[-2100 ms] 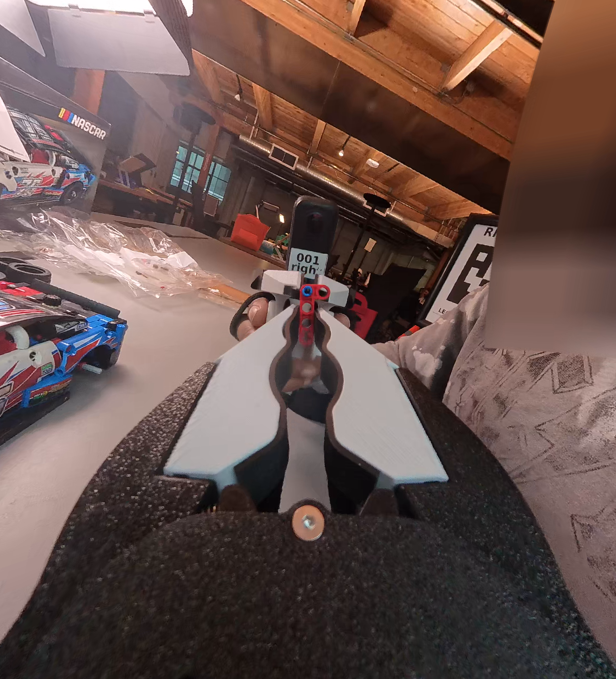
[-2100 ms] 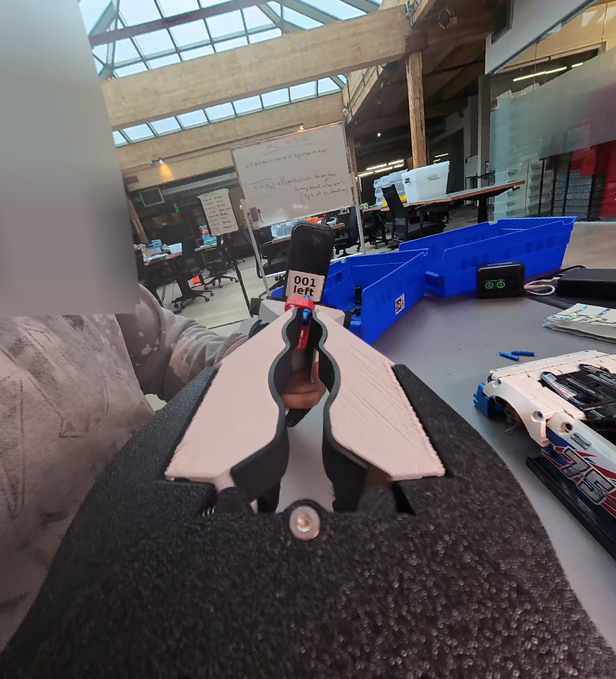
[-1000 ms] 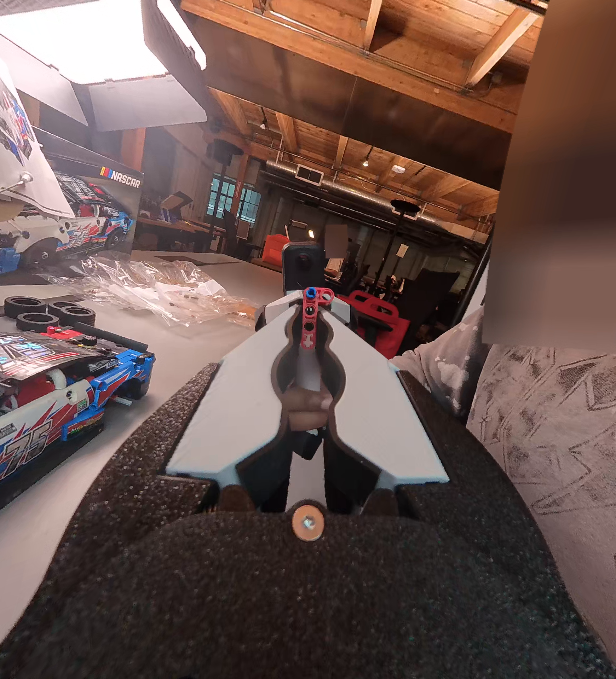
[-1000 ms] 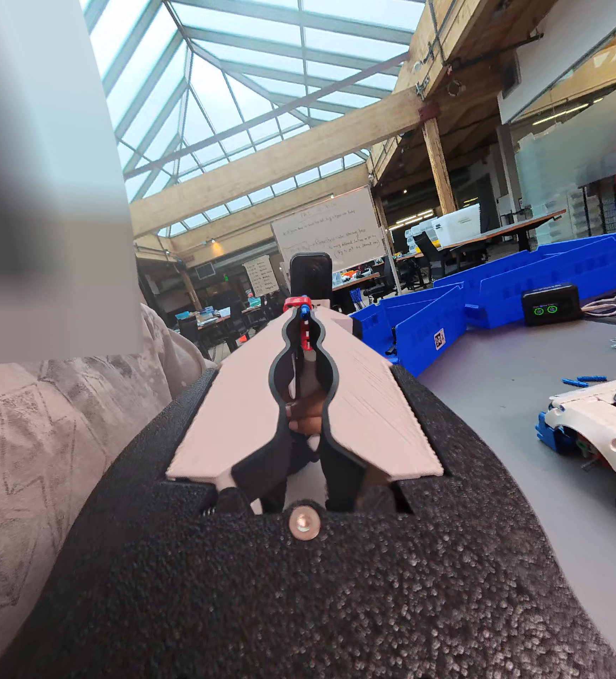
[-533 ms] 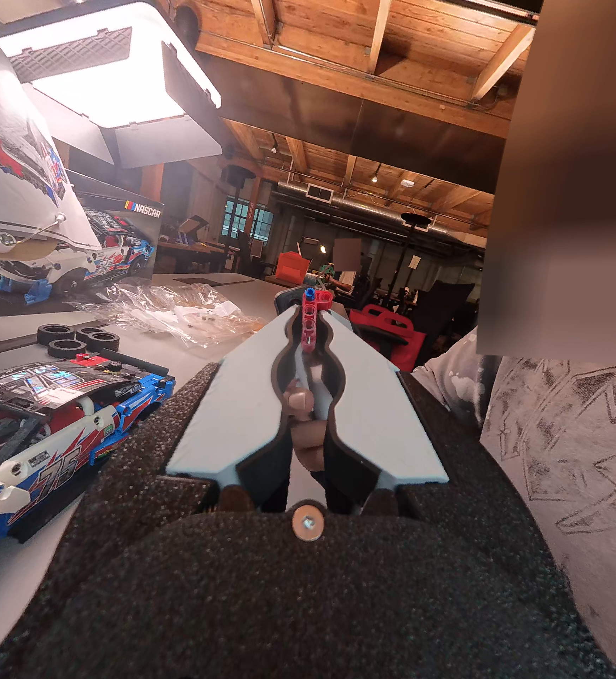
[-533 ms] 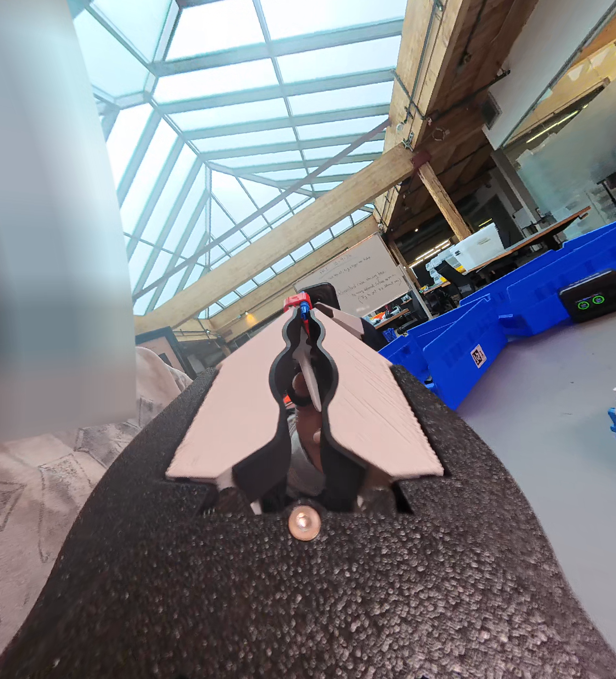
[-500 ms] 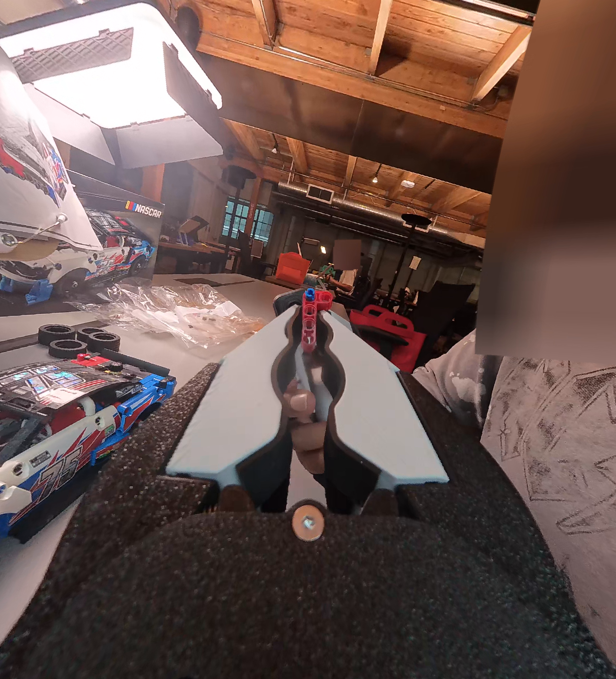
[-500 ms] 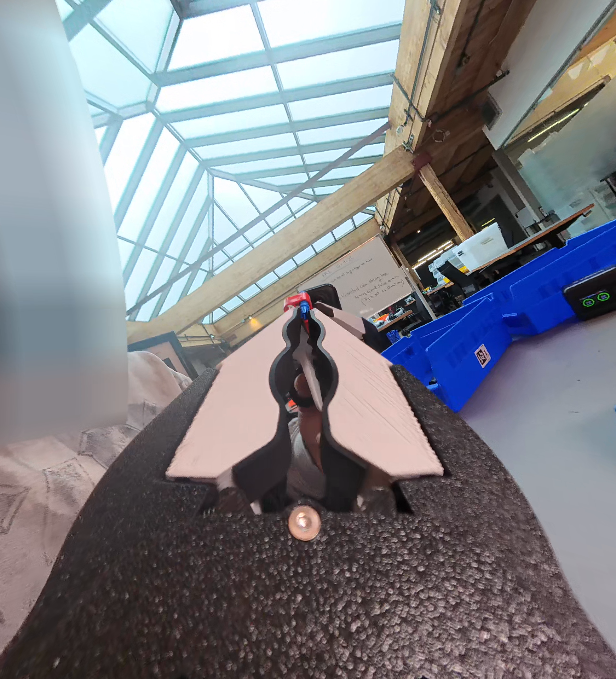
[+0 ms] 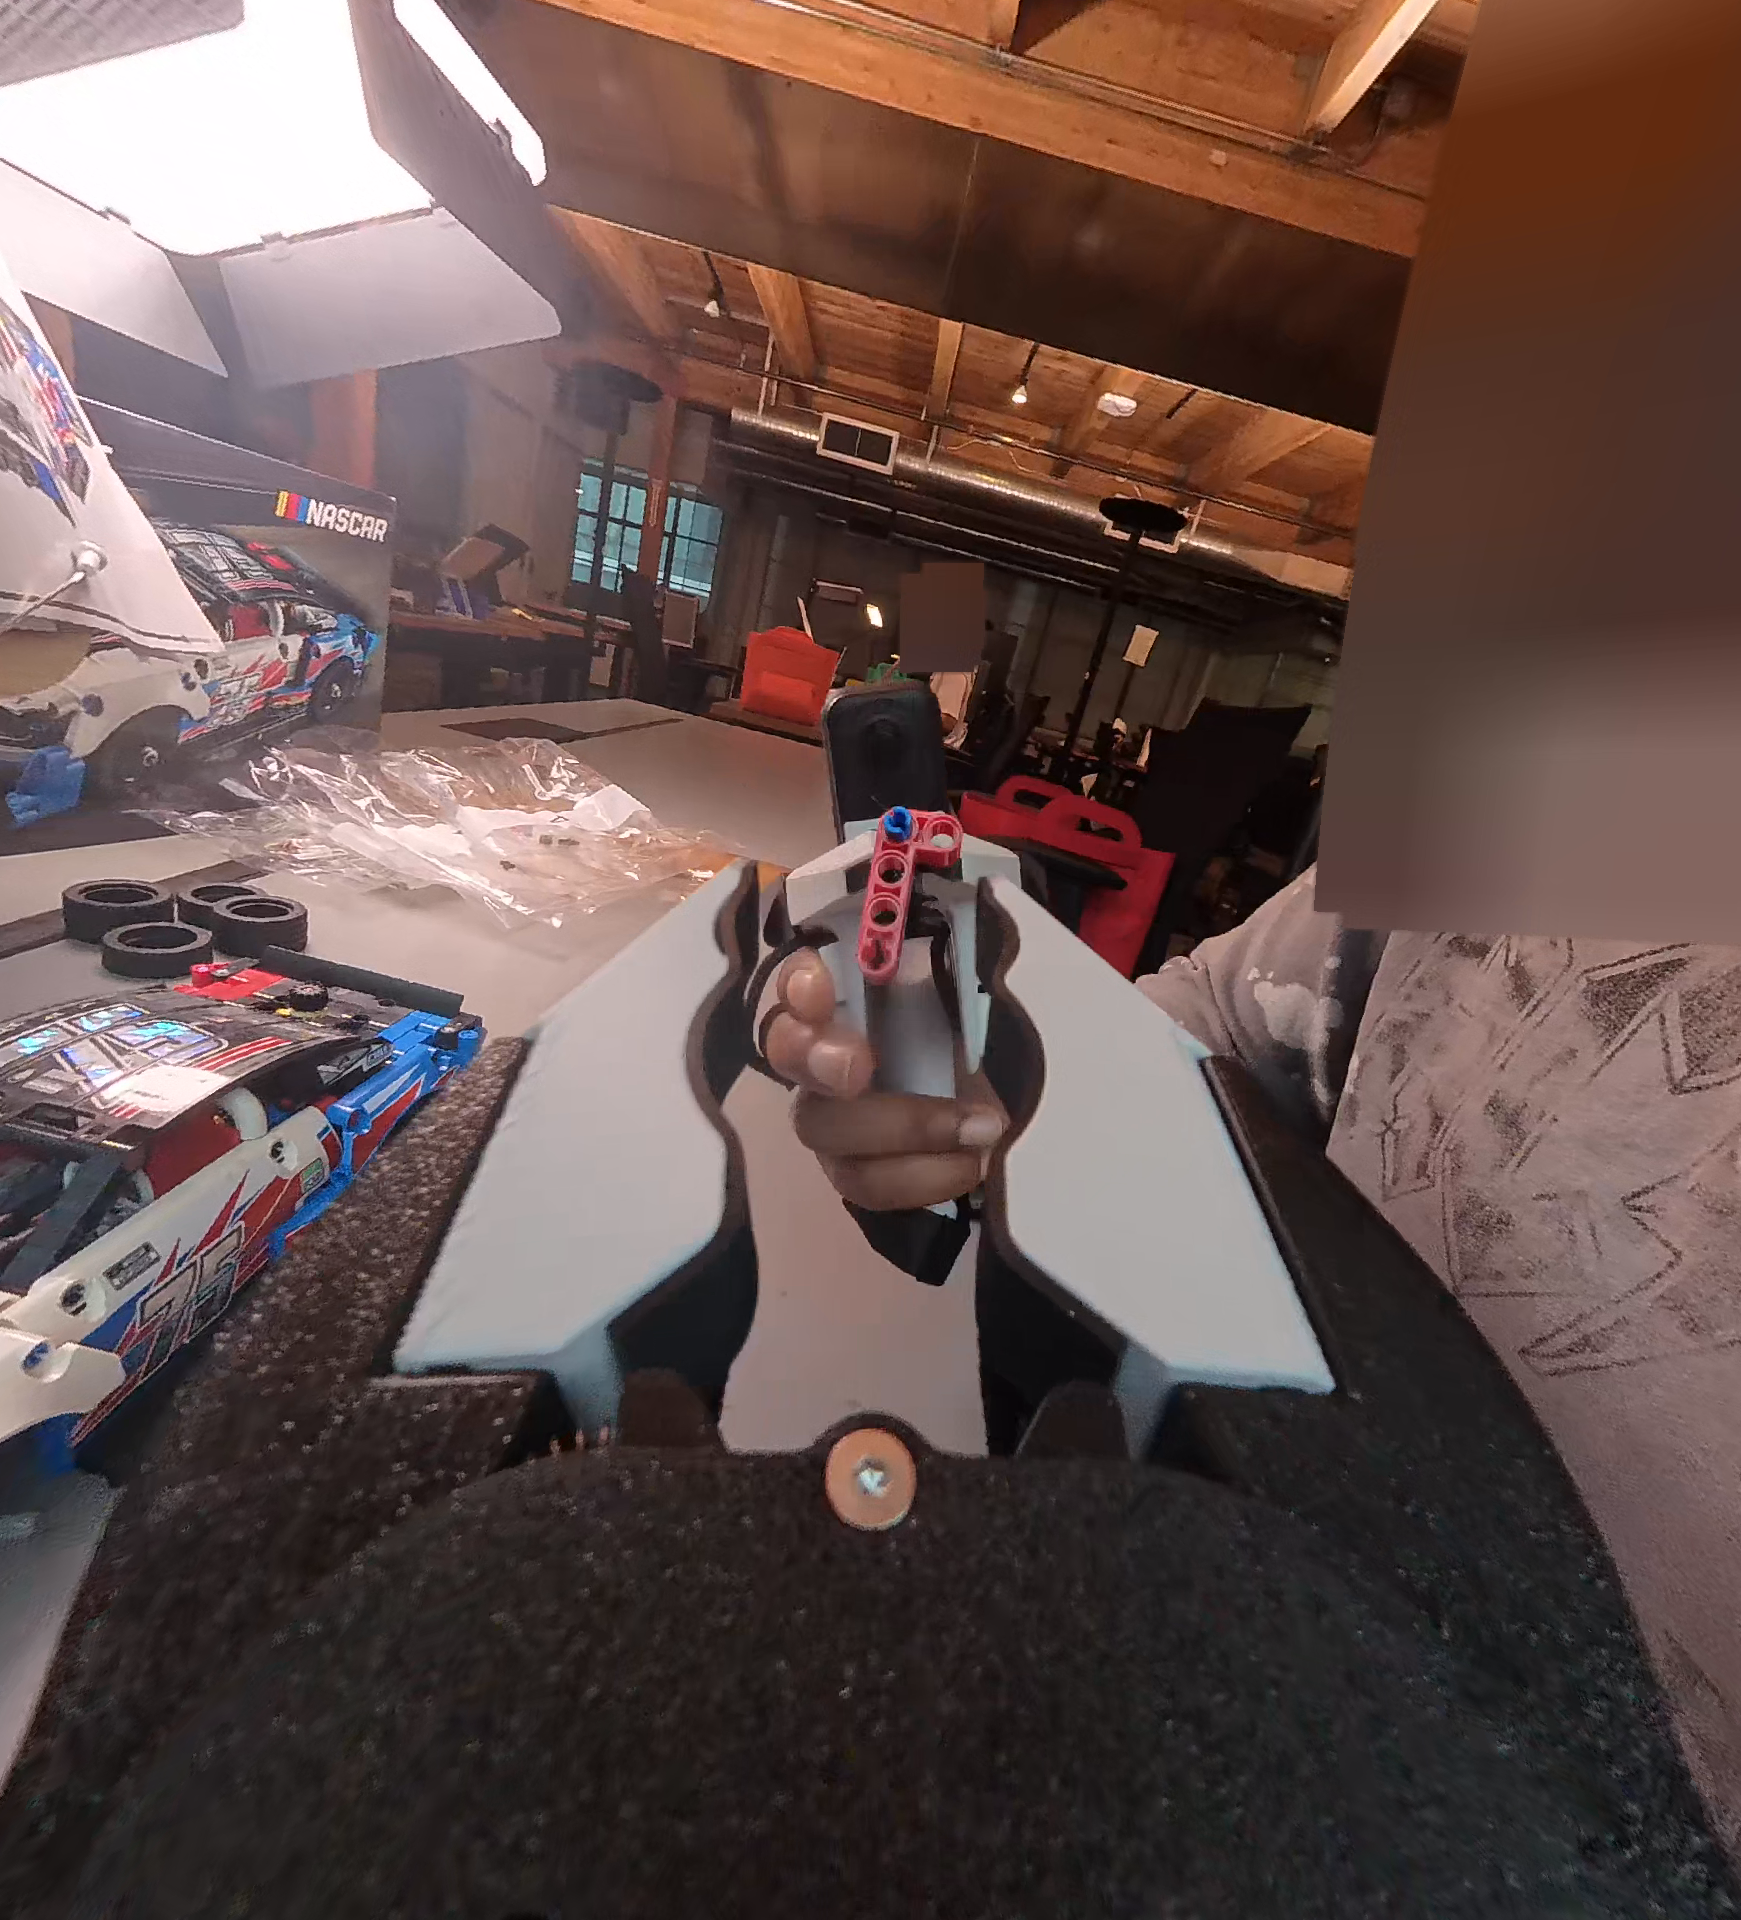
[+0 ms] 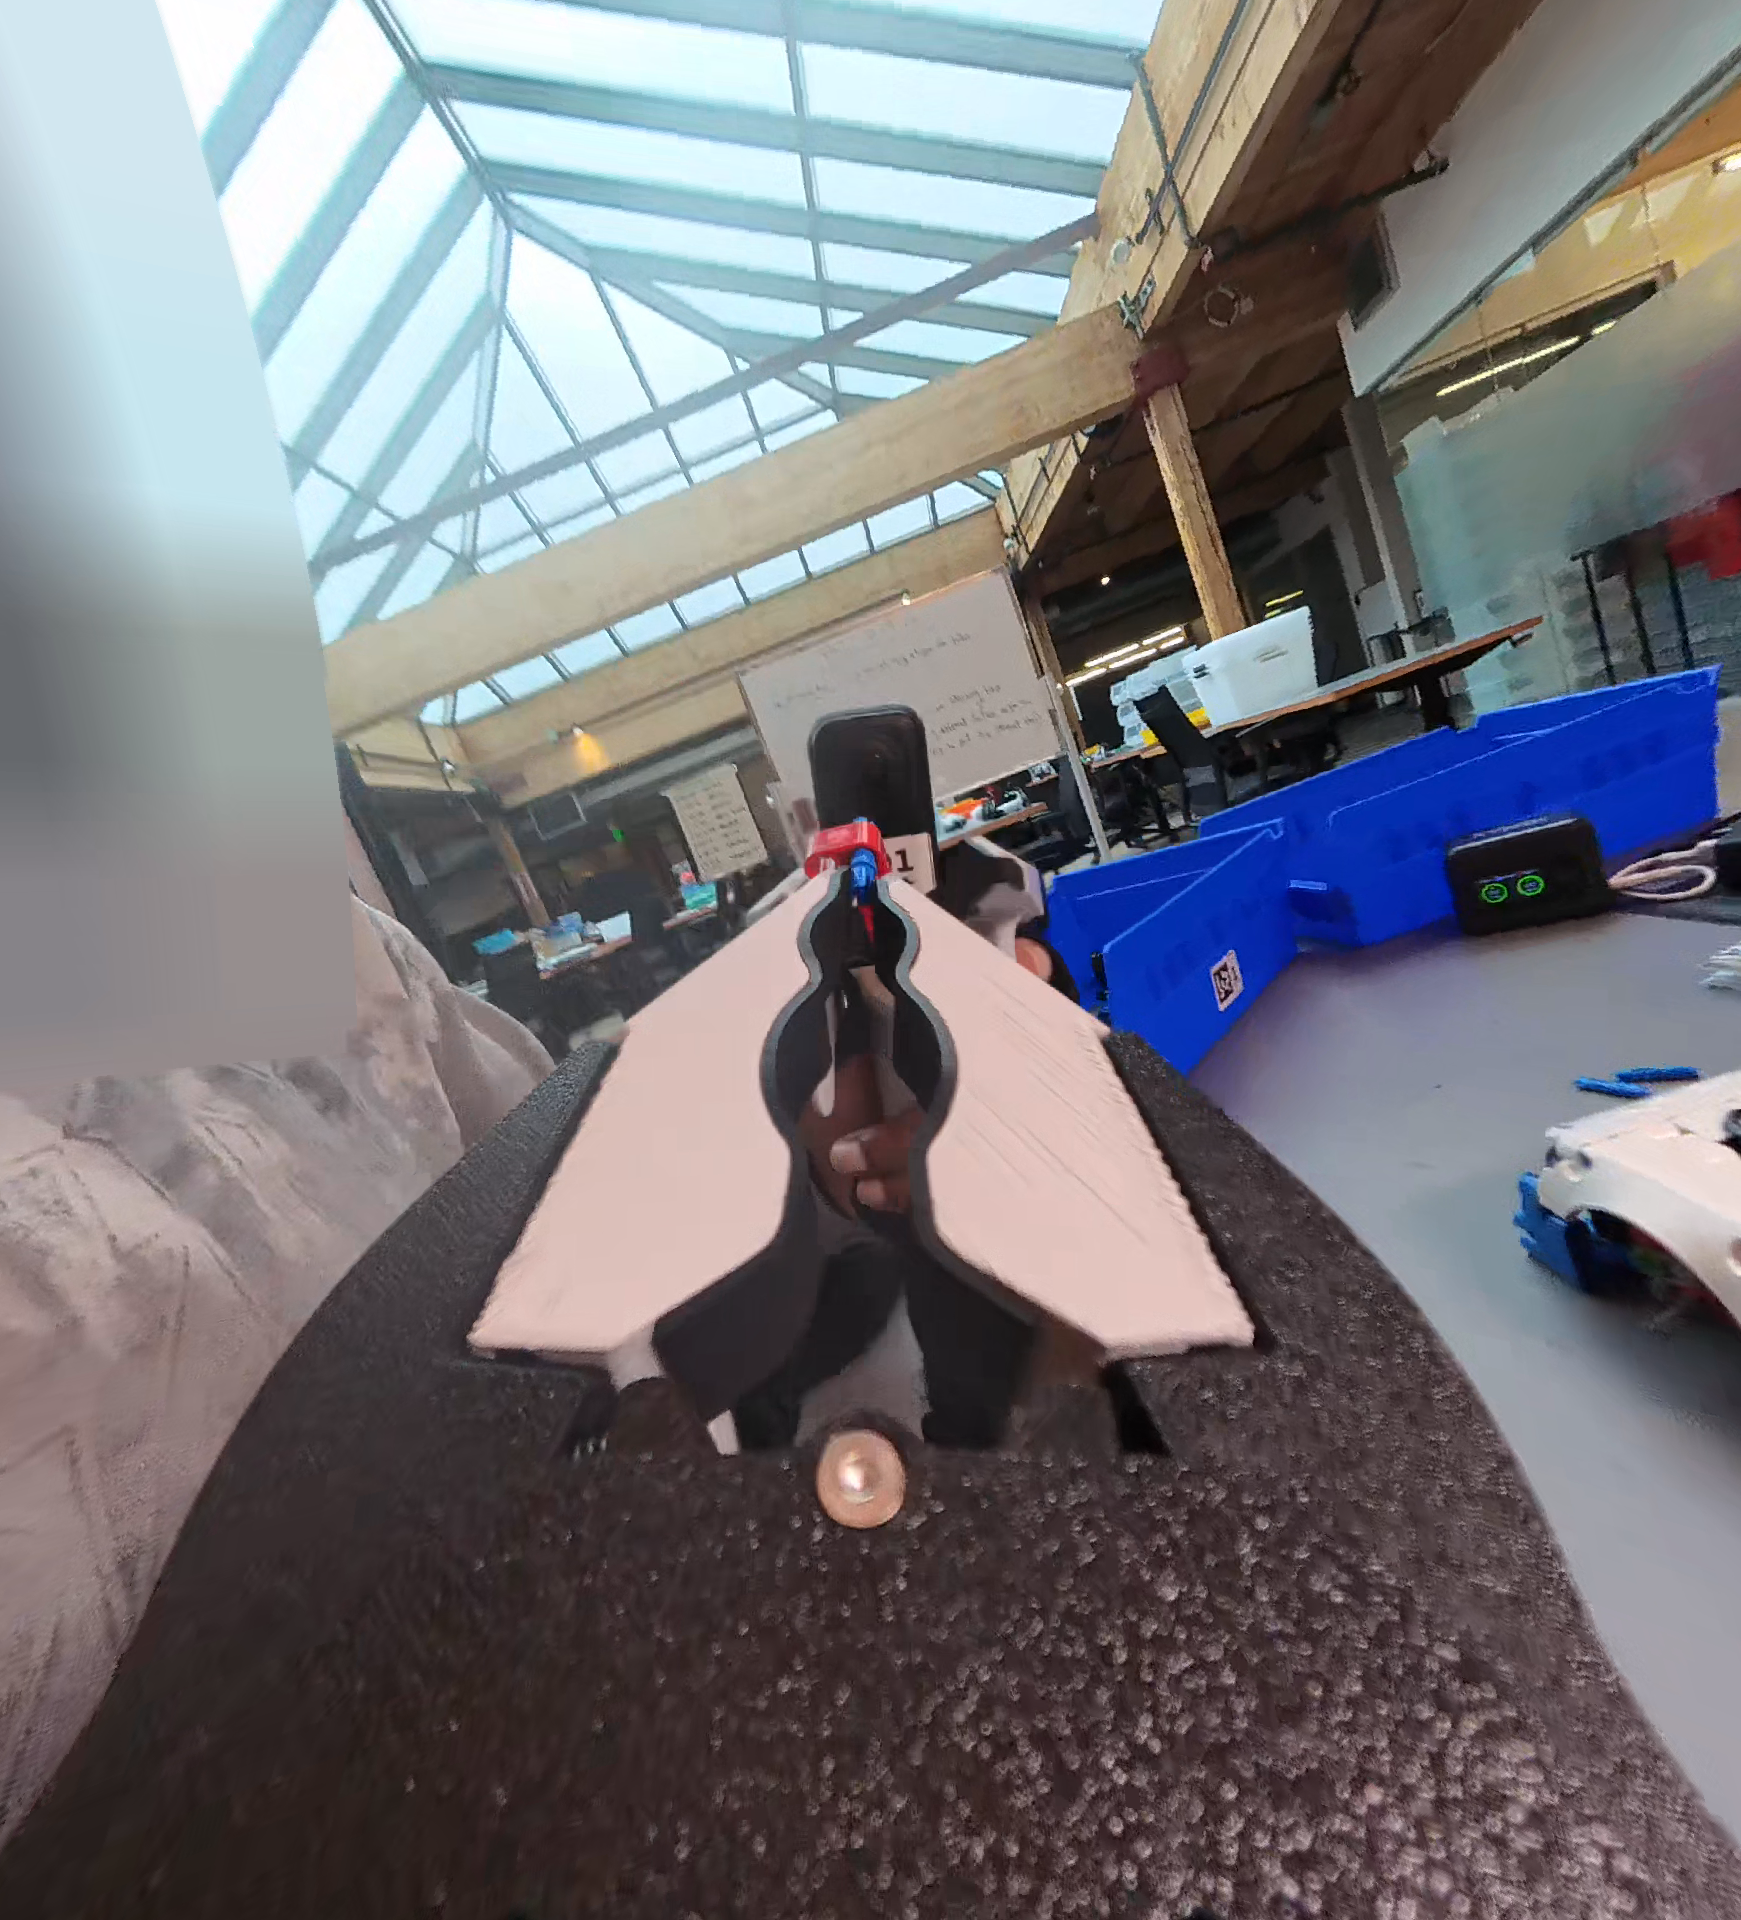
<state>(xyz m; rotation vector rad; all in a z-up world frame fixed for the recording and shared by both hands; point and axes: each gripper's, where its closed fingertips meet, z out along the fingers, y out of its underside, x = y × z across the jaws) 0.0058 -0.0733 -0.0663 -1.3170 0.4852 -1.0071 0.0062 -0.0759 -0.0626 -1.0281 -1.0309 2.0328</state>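
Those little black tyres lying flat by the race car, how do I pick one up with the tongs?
Take the front tyre, probably from straight above. It lies flat with its hole facing up, and the other tyres crowd its far side. So drop one tong tip into the hole and the other outside the near wall, then pinch the rubber wall.

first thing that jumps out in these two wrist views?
Dead centre: a small red L-shaped beam with a blue pin, pinched by the shut right hand-held gripper, while the left hand-held gripper stands open around it, the two facing each other above the grey table. Next, the red, white and blue brick-built race car low on the left of the left wrist view, four loose black tyres behind it.
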